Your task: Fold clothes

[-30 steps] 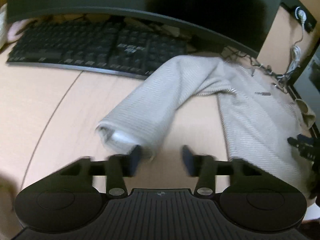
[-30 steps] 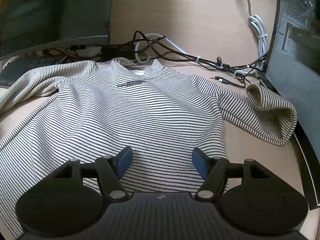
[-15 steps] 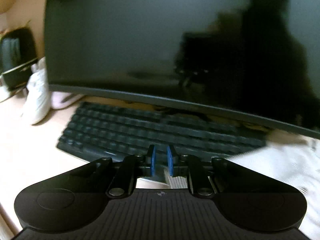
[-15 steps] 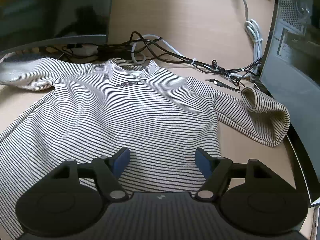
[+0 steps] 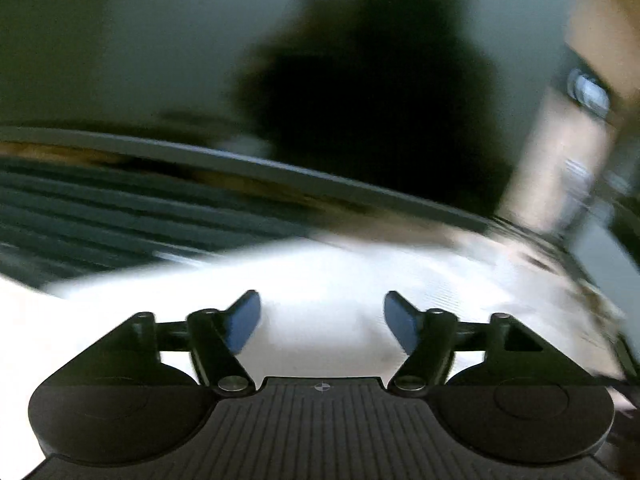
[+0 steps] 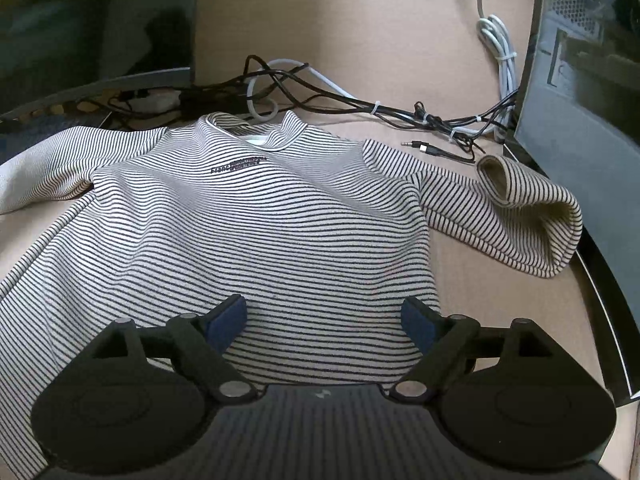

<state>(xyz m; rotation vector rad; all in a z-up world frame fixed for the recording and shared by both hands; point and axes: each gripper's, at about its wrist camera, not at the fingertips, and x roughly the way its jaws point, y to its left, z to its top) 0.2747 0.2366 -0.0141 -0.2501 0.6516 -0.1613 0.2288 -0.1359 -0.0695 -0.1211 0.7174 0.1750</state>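
A cream shirt with thin black stripes [image 6: 256, 232] lies front up on the tan desk, collar toward the back. Its right sleeve [image 6: 516, 216] bends back on itself near the computer case; its left sleeve [image 6: 72, 160] stretches out toward the monitor. My right gripper [image 6: 323, 316] hovers over the shirt's lower body, jaws opening, nothing between them. In the blurred left wrist view my left gripper [image 5: 322, 314] is over pale shirt cloth [image 5: 360, 272], its jaws opening with nothing pinched between the blue pads.
A dark curved monitor [image 5: 200, 60] and a black keyboard [image 5: 100, 216] stand just behind the left sleeve. Tangled black and white cables [image 6: 360, 104] lie behind the collar. A computer case [image 6: 580, 80] borders the right side.
The left gripper shut on the left sleeve, carried it out toward the keyboard, then swung right and opened, letting it go. The right gripper's jaws widened a little; it stayed in place.
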